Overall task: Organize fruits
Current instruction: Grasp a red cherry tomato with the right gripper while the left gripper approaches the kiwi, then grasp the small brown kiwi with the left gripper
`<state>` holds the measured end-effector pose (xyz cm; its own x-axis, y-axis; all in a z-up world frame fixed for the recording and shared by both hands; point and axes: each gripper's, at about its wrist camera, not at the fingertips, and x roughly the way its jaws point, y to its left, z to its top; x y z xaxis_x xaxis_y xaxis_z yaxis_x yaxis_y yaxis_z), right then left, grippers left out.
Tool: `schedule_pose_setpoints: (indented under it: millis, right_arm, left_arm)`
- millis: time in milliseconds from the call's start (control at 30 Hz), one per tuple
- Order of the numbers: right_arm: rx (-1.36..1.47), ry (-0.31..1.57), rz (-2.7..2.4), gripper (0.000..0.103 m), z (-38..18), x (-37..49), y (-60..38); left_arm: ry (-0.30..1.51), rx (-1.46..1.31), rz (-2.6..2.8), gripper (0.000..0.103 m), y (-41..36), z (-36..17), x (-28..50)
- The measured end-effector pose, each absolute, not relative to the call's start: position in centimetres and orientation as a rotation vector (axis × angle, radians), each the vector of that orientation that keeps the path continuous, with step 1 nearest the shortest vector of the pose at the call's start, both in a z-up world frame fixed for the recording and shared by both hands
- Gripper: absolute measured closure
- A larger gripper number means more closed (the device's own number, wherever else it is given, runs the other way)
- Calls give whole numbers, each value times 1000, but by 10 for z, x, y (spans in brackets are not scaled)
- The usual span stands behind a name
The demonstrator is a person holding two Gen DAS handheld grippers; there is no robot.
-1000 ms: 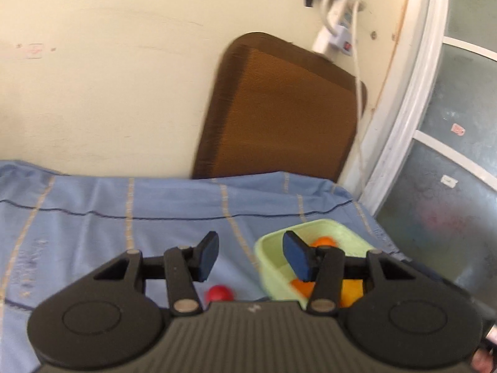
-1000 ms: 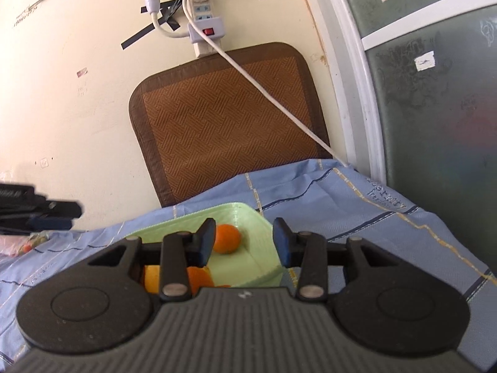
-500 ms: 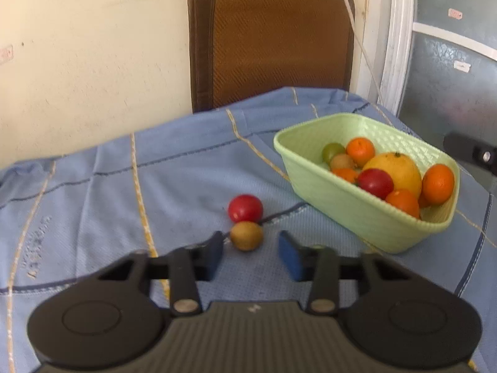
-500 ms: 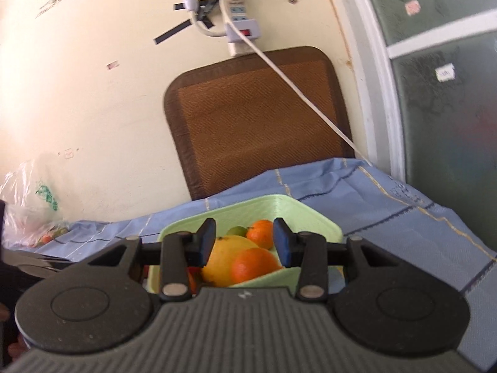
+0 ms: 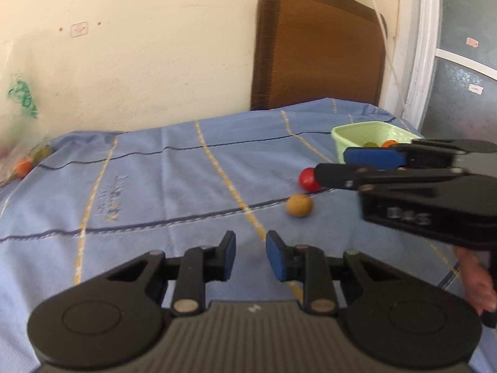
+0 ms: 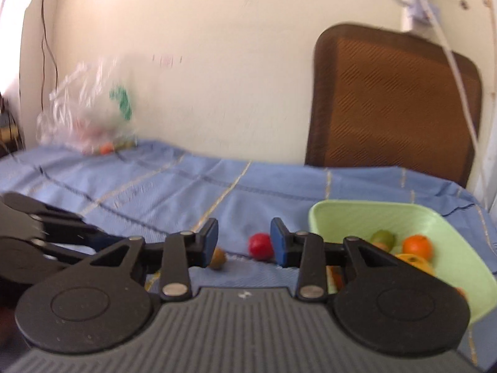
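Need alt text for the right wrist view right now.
Open right gripper hovers over a blue cloth, framing a red fruit and brown fruit. A green basket of fruit sits right; the left gripper enters left.

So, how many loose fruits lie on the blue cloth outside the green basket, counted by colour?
Red: 1, the red fruit, next to the green basket.
Brown: 1, the brown fruit, a little nearer to the left gripper.
Total: 2 on the blue cloth.
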<state>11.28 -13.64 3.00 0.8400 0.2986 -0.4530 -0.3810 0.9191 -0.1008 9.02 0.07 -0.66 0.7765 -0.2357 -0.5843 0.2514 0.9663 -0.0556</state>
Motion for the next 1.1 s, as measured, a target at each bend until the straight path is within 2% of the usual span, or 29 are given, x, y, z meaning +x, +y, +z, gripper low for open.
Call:
schedule_pose_setpoints:
  millis: [167,333,367,433,467,567,667,700,900,1100]
  right_arm:
    - [-256,498,293,65,24,135,-125]
    - [-335,518,230,64,15,147,-113]
    - [-359,518,216,65,12,149,-111]
    - [-445,501,188,68,6,150,-104]
    - [-478,492,169,76,6,148,-103]
    - [-407,475,212,77,13,134,-118]
    - [-284,409,240,77,27,99,-140]
    - [-230,396,266,77,32,84,-149]
    - [-116,430,286,76,24,39,-179]
    - [-89,478,281,76,14,43,-186]
  left_arm:
    - [594,19,-299,73,0,-4,88]
    - [569,35,-320,72,-1,-4,84]
    - [567,27,-322,69,0,-3,84]
    - [565,9,-322,66,2,-3,83]
    - [565,2,-324,66,2,-3,84]
    - [553,-3,-328,65,4,-3,82]
    - [518,21,-335,48,-1,1,78]
    - [509,26,-348,47,-5,2,77]
    - [544,100,-405,47,-41,1,99]
    - [577,122,-407,48,-67,0,132]
